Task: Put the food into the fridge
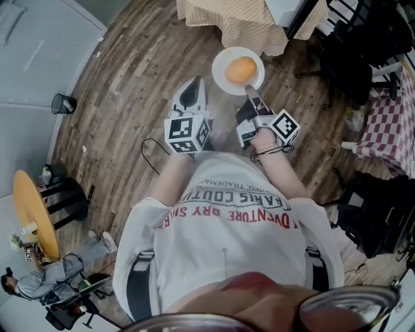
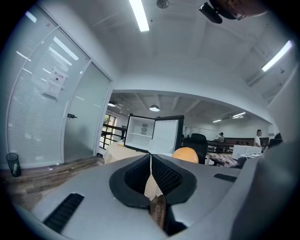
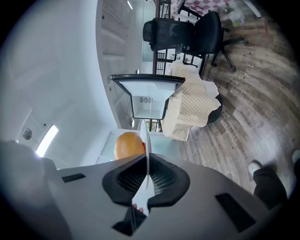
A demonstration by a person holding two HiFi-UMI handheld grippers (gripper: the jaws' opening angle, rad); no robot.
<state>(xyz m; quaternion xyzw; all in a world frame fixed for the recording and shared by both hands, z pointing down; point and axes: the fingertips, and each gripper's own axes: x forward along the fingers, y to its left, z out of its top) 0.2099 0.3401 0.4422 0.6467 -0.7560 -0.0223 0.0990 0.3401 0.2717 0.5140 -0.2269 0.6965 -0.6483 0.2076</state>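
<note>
Ahead of you the mini fridge (image 2: 154,133) stands open. Your right gripper (image 1: 249,89) pinches the white plate (image 1: 224,62) bearing the round orange food (image 1: 240,69); the left gripper (image 1: 192,89) is pressed together, empty. You're mid-carry, so keep the plate level going in.

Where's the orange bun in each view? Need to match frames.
Head view: orange bun top centre, on the white plate held at its near rim by the right gripper.
Left gripper view: bun just right of centre.
Right gripper view: bun left of centre, beside the plate's edge.
Shared landmark: checked tablecloth.
</note>
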